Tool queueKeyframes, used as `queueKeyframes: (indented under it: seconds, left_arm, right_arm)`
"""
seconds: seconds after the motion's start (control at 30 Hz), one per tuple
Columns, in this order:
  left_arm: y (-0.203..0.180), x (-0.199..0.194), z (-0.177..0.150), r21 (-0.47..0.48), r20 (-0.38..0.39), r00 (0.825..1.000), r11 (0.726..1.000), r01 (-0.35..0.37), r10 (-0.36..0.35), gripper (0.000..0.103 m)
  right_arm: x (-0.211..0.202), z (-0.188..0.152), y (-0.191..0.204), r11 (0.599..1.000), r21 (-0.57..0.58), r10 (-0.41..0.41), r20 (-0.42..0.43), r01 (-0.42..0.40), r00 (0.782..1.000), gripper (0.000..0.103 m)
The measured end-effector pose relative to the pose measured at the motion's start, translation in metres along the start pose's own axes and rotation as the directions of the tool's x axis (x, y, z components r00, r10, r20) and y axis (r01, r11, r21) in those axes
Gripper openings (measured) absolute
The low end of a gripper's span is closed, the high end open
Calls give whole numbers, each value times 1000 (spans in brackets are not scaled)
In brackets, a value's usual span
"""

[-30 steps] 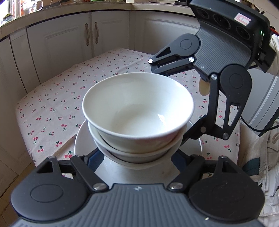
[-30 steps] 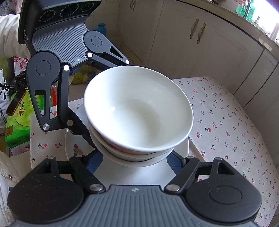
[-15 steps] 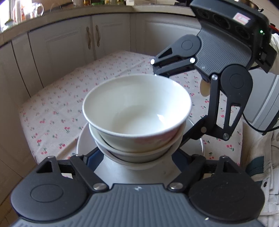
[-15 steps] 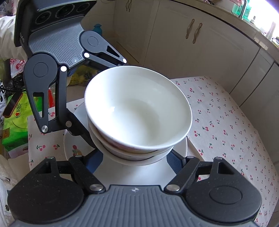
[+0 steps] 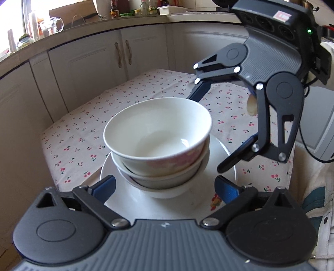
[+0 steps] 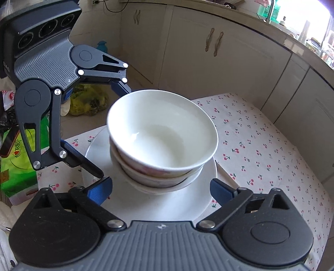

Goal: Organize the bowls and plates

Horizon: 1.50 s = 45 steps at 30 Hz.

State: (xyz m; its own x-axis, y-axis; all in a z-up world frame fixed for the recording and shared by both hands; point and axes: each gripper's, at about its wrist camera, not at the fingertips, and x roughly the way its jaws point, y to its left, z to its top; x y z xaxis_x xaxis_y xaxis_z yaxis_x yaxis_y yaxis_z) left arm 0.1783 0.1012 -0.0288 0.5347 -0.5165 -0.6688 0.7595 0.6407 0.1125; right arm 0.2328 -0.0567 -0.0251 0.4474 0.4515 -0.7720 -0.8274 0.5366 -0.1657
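Observation:
Three white bowls are nested in a stack (image 5: 158, 143) (image 6: 162, 143) on a white plate (image 5: 221, 150) (image 6: 200, 183), which lies on the cherry-print tablecloth (image 5: 146, 91) (image 6: 261, 133). The top bowl has a pink pattern outside. My left gripper (image 5: 165, 185) is open, its blue fingertips on either side of the plate's near rim. It shows in the right wrist view (image 6: 113, 129) too. My right gripper (image 6: 160, 189) is open on the opposite side, also seen in the left wrist view (image 5: 206, 133). Neither gripper holds anything.
Cream kitchen cabinets (image 5: 94, 62) (image 6: 219, 58) stand close behind the table. A worktop with bottles and jars (image 5: 129, 12) runs above them. A green package (image 6: 14, 166) and a yellow-green bag (image 6: 89, 100) lie on the floor beyond the table edge.
Both grippers have drawn back and up from the stack. The bowls and plate now look farther away and rest on the tablecloth.

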Motion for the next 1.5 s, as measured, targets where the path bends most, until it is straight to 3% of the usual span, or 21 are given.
queueKeyframes:
  seconds: [0.3, 0.37, 0.53, 0.6, 0.7, 0.83, 1.03, 1.2, 1.33, 1.5]
  left_arm:
    - [-19, -25, -6, -78, 81, 992, 993, -93, 99, 102]
    - [-28, -35, -7, -122, 129, 982, 985, -123, 138, 102]
    - [-54, -53, -10, -243, 227, 945, 954, -178, 234, 102]
    - [-65, -57, -11, -282, 249, 935, 942, -180, 253, 102]
    - [-79, -59, -7, -352, 226, 919, 907, -231, 322, 102]
    - [-98, -64, -2, -460, 176, 882, 828, -320, 438, 102]
    - [-128, -72, 3, -550, 123, 820, 726, -413, 559, 102]
    - [-146, -73, 15, -549, -7, 797, 664, -508, 604, 102]
    - [-154, -72, 23, -531, -63, 781, 642, -553, 621, 102]
    - [-154, -73, 26, -531, -82, 780, 635, -561, 621, 102]
  right_arm:
    - [-24, -12, 4, 985, 117, -132, 10, 130, 991, 103]
    - [-29, -18, 3, 963, 190, -191, -11, 190, 982, 103]
    - [-48, -45, 8, 898, 371, -250, -12, 237, 968, 103]
    - [-54, -54, 9, 850, 456, -281, -26, 262, 959, 103]
    - [-61, -61, 11, 788, 535, -317, -72, 305, 946, 103]
    - [-73, -68, 21, 742, 576, -347, -107, 342, 932, 103]
    - [-86, -74, 37, 722, 580, -385, -116, 377, 916, 103]
    - [-103, -77, 47, 707, 582, -426, -103, 402, 899, 103]
    - [-113, -78, 54, 694, 585, -457, -94, 420, 885, 103]
    - [-118, -77, 56, 689, 591, -463, -87, 419, 882, 103]
